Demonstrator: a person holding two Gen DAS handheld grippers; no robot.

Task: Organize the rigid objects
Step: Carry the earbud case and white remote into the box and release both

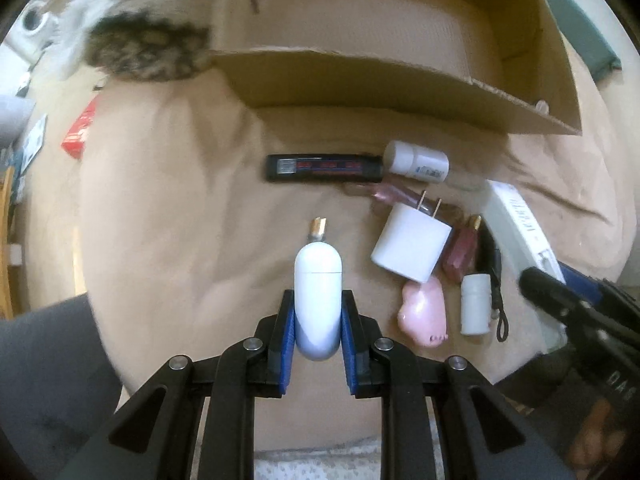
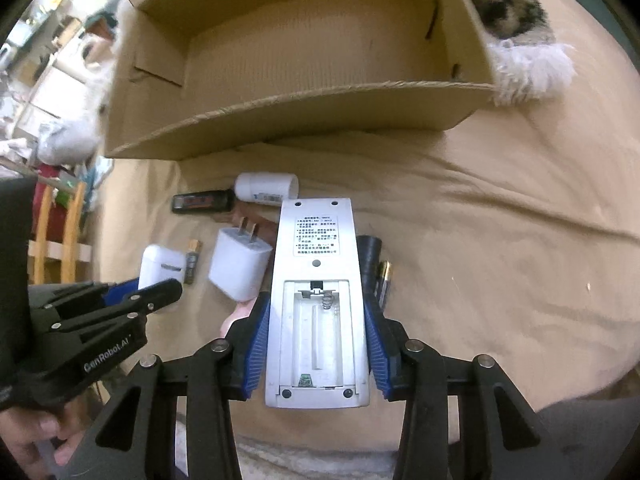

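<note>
Tongs on the left (image 1: 318, 312) clamp a white earbud case (image 1: 318, 304) between 2 blue pads, held just above a tan bedsheet (image 1: 168, 208). Beyond it lies a small gold-capped battery (image 1: 317, 229). Farther back, a black rectangular device (image 1: 324, 167) sits beside a white pill bottle (image 1: 417, 161), both near the front wall of an open cardboard box (image 1: 360, 84). To the right cluster a white plug adapter (image 1: 410, 250), a pink figurine (image 1: 424, 312), a small white vial (image 1: 475, 304) and what may be a pink perfume bottle (image 1: 462, 254), blurred. A furry patterned item (image 1: 148, 52) rests against the box's left corner.

Right wrist view: the right tongs (image 2: 317, 336) grip a white remote control (image 2: 317, 300) face down, its battery bay uncovered. The earbud case (image 2: 162, 266) shows at left in the other tool's grasp. The adapter (image 2: 239, 266) lies just beside the remote; a black flashlight (image 2: 369, 258) and a battery (image 2: 385, 280) lie on its other side. The box (image 2: 300, 116) stands behind.
</note>
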